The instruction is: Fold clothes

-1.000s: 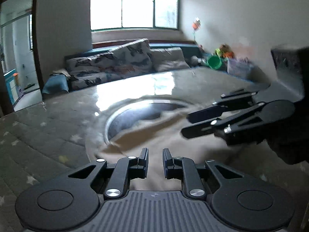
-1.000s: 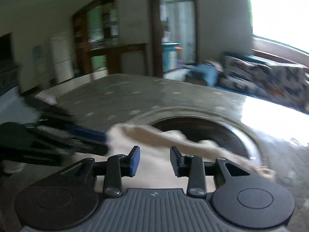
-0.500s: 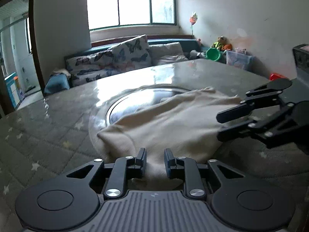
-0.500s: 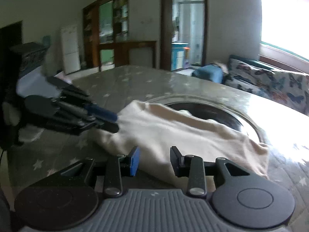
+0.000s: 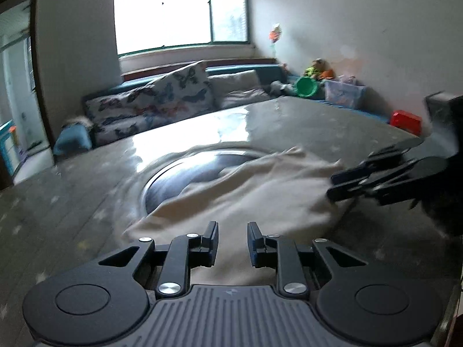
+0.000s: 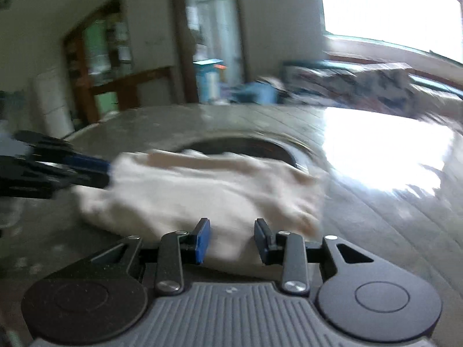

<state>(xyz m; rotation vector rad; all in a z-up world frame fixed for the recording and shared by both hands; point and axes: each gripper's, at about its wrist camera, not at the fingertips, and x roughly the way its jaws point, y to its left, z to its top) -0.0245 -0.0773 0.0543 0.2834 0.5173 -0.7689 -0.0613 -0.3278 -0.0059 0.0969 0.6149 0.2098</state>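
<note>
A cream garment (image 5: pixel 246 196) lies rumpled on the grey star-patterned table (image 5: pixel 72 202), partly over a dark round inset (image 5: pixel 185 173). My left gripper (image 5: pixel 231 228) hovers over the garment's near edge, its jaws a little apart with cloth showing below the gap and nothing pinched. In the left wrist view, the right gripper (image 5: pixel 330 186) reaches the garment's right edge. In the right wrist view, my right gripper (image 6: pixel 231 225) stands open over the garment (image 6: pixel 202 193). The left gripper (image 6: pixel 107 173) touches its left side. Both views are motion-blurred.
A sofa with butterfly cushions (image 5: pixel 162 104) runs under the window behind the table. A green bowl (image 5: pixel 306 86), a clear bin (image 5: pixel 344 94) and a red box (image 5: pixel 405 120) sit at the far right. A doorway and wooden shelving (image 6: pixel 95 66) lie beyond the table's other side.
The garment has spread out flatter across the table. The right gripper has swung from over the cloth's middle to its right edge. The left jaws stand slightly wider.
</note>
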